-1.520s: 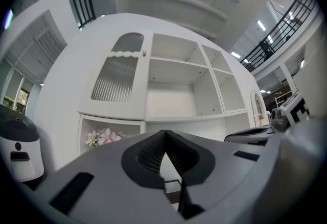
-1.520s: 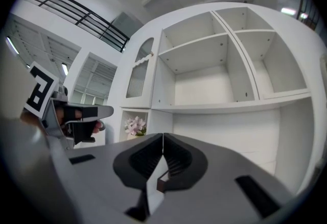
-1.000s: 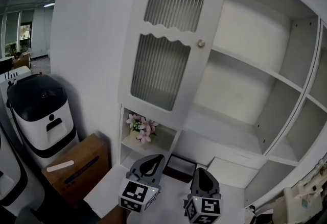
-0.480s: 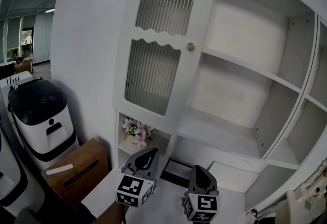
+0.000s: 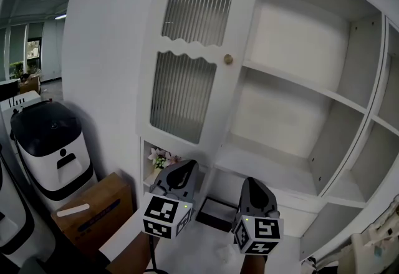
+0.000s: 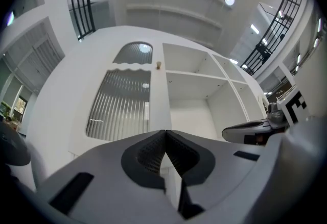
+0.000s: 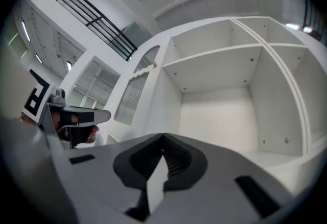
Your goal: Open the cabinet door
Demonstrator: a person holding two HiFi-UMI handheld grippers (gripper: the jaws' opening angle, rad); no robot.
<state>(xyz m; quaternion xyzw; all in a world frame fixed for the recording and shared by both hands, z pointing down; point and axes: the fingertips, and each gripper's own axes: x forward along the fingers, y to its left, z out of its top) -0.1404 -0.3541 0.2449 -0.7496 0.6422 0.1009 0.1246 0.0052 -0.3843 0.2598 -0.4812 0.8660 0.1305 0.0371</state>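
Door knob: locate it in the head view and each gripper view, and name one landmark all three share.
Head view: the knob sits above centre, on the right edge of the door.
Left gripper view: the knob is at upper centre, just right of the arched pane.
Right gripper view: the knob is small, left of upper centre, sticking out from the door's edge.
Shared landmark: the upper shelf, starting just beside the knob.

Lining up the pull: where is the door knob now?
In the head view, the knob sits mid-height on the right edge of the door, beside the open shelves.
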